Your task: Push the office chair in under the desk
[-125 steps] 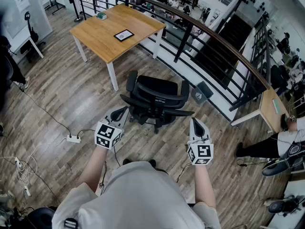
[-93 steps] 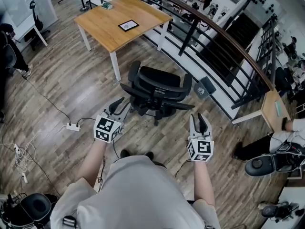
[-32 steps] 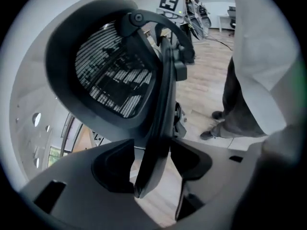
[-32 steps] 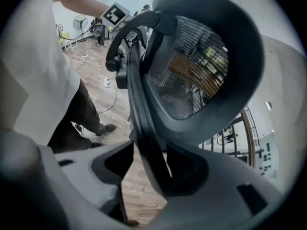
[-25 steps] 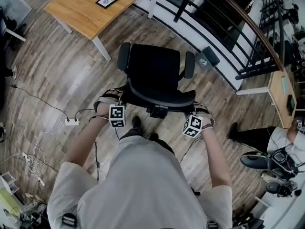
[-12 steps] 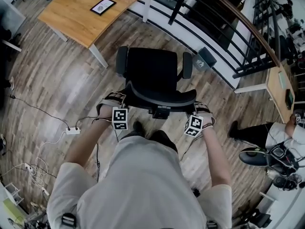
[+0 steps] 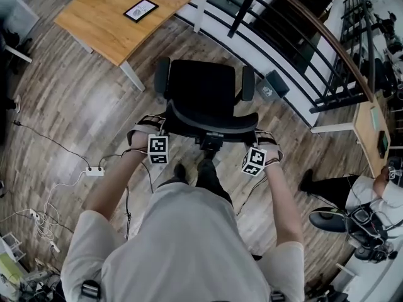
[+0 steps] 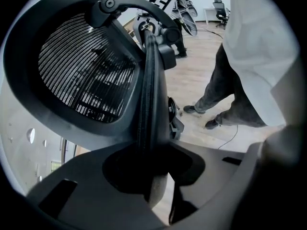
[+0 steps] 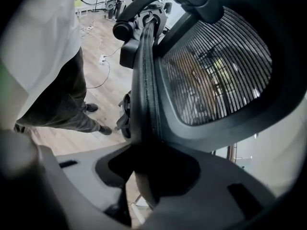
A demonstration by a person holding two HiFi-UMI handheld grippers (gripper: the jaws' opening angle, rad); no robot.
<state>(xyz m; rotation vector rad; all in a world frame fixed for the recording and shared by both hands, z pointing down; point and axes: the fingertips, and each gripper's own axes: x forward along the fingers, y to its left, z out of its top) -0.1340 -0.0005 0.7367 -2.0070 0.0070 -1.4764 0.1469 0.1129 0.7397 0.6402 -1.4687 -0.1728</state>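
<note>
The black office chair (image 7: pixel 201 93) stands on the wooden floor, its seat facing the wooden desk (image 7: pixel 119 24) at the upper left, with a gap between them. My left gripper (image 7: pixel 161 127) clasps the left edge of the mesh backrest (image 7: pixel 211 123); its jaws have just been closing, with the backrest rim (image 8: pixel 146 104) between them. My right gripper (image 7: pixel 255 137) clasps the right edge, and its jaws too have just been closing, round the rim (image 9: pixel 144 80). In the gripper views the left gripper (image 8: pixel 153 176) and the right gripper (image 9: pixel 148 171) each straddle that rim.
A framed tablet (image 7: pixel 140 9) lies on the desk. A dark railing (image 7: pixel 302 36) runs behind the chair, with a small box (image 7: pixel 272 83) on the floor beside it. A power strip (image 7: pixel 94 170) and cables lie at the left. Another person (image 7: pixel 352 187) is at the right.
Seconds ago both grippers hung apart from the chair; now each grips its backrest. Over the last second the person has stepped forward and the grippers have moved ahead with the chair.
</note>
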